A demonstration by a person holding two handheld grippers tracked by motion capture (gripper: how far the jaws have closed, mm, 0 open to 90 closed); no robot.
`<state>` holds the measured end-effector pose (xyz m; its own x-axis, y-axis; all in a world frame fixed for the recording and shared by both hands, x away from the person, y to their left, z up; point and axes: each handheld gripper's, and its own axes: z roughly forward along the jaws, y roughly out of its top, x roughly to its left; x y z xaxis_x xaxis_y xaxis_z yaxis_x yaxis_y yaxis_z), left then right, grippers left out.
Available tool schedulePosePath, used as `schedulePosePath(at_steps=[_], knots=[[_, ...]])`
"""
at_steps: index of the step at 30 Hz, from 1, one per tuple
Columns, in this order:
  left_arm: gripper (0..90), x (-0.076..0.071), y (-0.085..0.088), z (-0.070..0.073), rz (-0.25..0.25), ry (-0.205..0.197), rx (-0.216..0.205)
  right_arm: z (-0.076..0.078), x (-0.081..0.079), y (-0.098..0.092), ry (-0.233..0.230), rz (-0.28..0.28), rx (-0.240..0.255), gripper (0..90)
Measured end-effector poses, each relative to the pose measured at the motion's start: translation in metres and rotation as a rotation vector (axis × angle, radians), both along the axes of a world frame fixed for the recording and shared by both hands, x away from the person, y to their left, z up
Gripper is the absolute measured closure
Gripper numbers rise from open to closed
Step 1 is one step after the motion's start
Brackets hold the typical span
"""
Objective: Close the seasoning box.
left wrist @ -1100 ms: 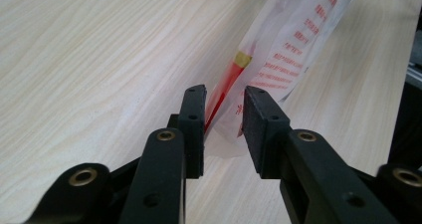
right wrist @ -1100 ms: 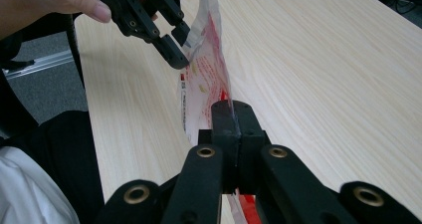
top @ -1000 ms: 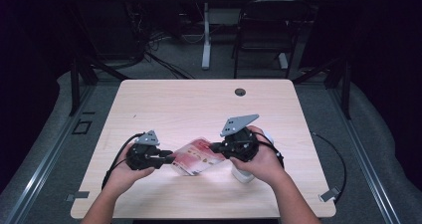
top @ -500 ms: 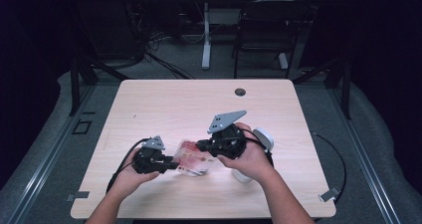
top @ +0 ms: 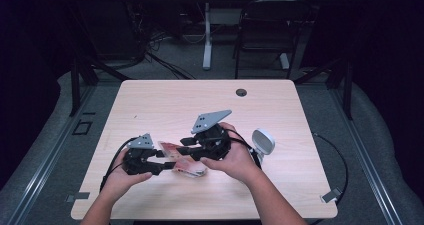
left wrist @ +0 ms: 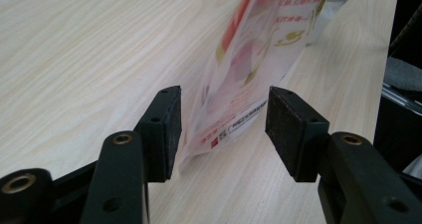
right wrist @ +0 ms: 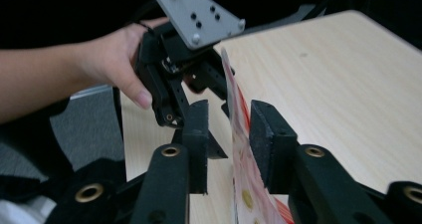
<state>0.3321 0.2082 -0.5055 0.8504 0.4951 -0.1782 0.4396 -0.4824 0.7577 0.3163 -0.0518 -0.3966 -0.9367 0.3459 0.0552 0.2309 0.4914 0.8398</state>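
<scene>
A red and white printed plastic packet stands on edge on the wooden table between my two grippers. My left gripper points right. Its jaws have just been opening and stand wide in the left gripper view, where the packet leans by the left pad. My right gripper points left from the other side. Its jaws have also just been opening, and the packet's thin edge runs between them, close to the right pad. The left gripper faces it just beyond.
A white round object lies on the table just right of the right hand. A dark cable hole sits near the far edge. Black cables trail from both grippers. A chair and a table leg stand beyond the table.
Both grippers have come closer together, the right one shifting left. The packet, earlier stretched flat between shut jaws, now stands loose between parted jaws.
</scene>
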Motion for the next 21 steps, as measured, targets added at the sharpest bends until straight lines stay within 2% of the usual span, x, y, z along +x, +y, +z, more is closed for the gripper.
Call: schedulePosePath(at_steps=[2,5,7,8,10,12,13,15,18,21], knots=[[47.8,0.000,0.004,0.000,0.005,0.002,0.000,0.007,-0.002,-0.006,-0.013,-0.011,0.035,68.5],[46.2,-0.001,0.008,0.001,0.019,-0.007,0.006,0.017,-0.004,-0.026,-0.051,-0.061,0.061,68.4],[46.2,-0.001,0.011,0.002,0.025,-0.006,0.002,0.020,-0.003,-0.044,-0.058,-0.112,0.084,71.9],[46.0,-0.002,0.012,0.003,0.032,-0.010,0.000,0.021,-0.002,-0.061,-0.055,-0.161,0.101,75.2],[46.0,-0.002,0.016,0.004,0.034,-0.016,0.006,0.021,-0.002,-0.082,-0.055,-0.225,0.115,81.6],[46.1,-0.003,0.019,0.005,0.047,-0.021,0.003,0.018,-0.002,-0.103,-0.070,-0.310,0.107,87.5],[46.1,-0.003,0.021,0.005,0.053,-0.023,0.002,0.015,-0.001,-0.114,-0.080,-0.356,0.086,89.8],[46.1,-0.002,0.026,0.006,0.067,-0.022,-0.003,0.010,0.000,-0.134,-0.071,-0.426,0.093,90.0],[46.2,-0.002,0.032,0.006,0.086,-0.024,-0.006,0.000,0.000,-0.158,-0.098,-0.543,0.066,90.0],[46.2,0.000,0.039,0.004,0.113,-0.021,-0.005,-0.012,0.003,-0.180,-0.079,-0.643,0.049,90.0]])
